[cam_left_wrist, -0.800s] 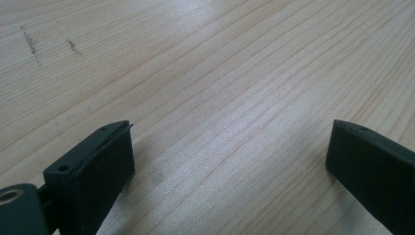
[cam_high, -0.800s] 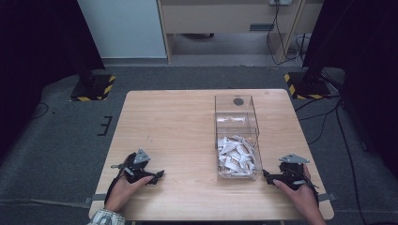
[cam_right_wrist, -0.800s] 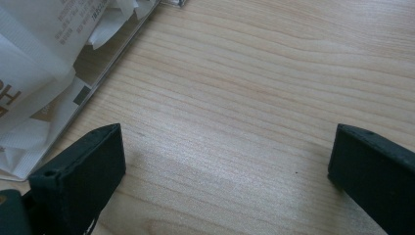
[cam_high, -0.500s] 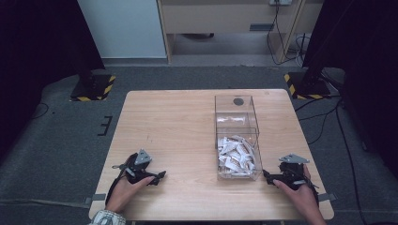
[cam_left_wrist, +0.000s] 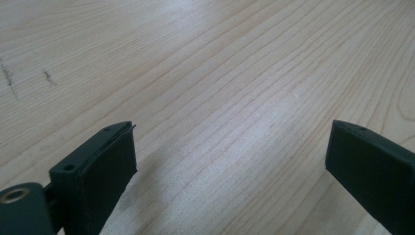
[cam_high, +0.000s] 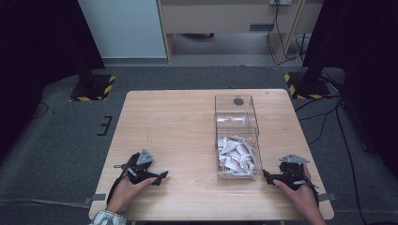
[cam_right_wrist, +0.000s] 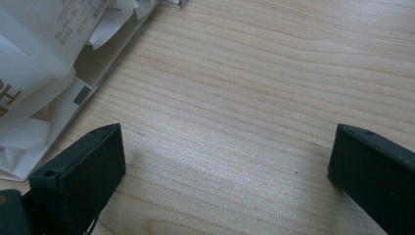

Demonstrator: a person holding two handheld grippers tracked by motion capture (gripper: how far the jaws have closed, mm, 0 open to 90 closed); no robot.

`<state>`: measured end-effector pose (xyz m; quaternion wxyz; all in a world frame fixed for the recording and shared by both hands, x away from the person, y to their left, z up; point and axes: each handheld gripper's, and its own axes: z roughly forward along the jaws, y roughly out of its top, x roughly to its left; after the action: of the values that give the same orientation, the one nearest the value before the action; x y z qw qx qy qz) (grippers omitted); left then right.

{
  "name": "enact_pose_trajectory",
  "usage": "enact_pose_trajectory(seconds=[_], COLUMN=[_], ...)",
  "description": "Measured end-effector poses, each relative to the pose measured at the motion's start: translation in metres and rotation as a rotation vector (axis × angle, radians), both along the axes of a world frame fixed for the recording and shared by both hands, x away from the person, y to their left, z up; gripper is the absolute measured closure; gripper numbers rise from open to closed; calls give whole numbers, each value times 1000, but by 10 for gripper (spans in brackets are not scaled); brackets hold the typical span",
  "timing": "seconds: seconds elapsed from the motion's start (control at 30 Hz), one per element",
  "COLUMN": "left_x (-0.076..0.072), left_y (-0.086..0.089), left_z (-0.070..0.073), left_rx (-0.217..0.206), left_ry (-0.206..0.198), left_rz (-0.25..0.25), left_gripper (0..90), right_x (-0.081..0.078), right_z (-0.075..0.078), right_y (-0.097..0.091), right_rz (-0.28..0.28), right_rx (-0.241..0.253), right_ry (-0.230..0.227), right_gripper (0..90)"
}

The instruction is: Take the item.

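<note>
- Two compartments in one clear plastic box (cam_high: 237,136), sitting right of centre on the wooden table (cam_high: 178,126). Long axis runs front-to-back, away from the person; short ends face the near and far table edges. Box upright, open side up as far as I can tell.
- Far compartment looks empty except a dark round spot near its far end; can't tell what that is.
- Near compartment holds a heap of white paper sachets (cam_high: 237,157), lying every which way, no shared direction. In the right gripper view the sachets (cam_right_wrist: 44,73) press against the clear wall, printed text partly visible.
- Progress, my read: nothing started. No sachet outside the box, none gripped; all handling is left to do.
- Left gripper (cam_high: 159,177) rests on bare table near the front edge, well apart from the box; jaws wide apart, nothing betw. them.
- Right gripper (cam_high: 266,177) just beside the box's near right corner, jaws wide apart, empty, pointing toward the box.
</note>
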<state>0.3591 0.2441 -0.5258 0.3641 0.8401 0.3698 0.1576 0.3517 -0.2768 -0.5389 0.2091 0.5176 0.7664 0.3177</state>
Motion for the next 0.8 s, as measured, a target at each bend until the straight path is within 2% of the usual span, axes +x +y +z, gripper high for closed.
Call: enact_pose_trajectory(seconds=[0.57, 0.8], left_x=[-6, -8], left_y=[-7, -10], left_z=[15, 19], left_rx=[-32, -28], left_ry=[-28, -40], left_rz=[-14, -21], left_gripper=[43, 44], right_x=[0, 0], right_z=[0, 0], right_y=[0, 0], right_rz=[-2, -4], right_rx=[0, 0], right_ry=[0, 1], right_gripper=[8, 8])
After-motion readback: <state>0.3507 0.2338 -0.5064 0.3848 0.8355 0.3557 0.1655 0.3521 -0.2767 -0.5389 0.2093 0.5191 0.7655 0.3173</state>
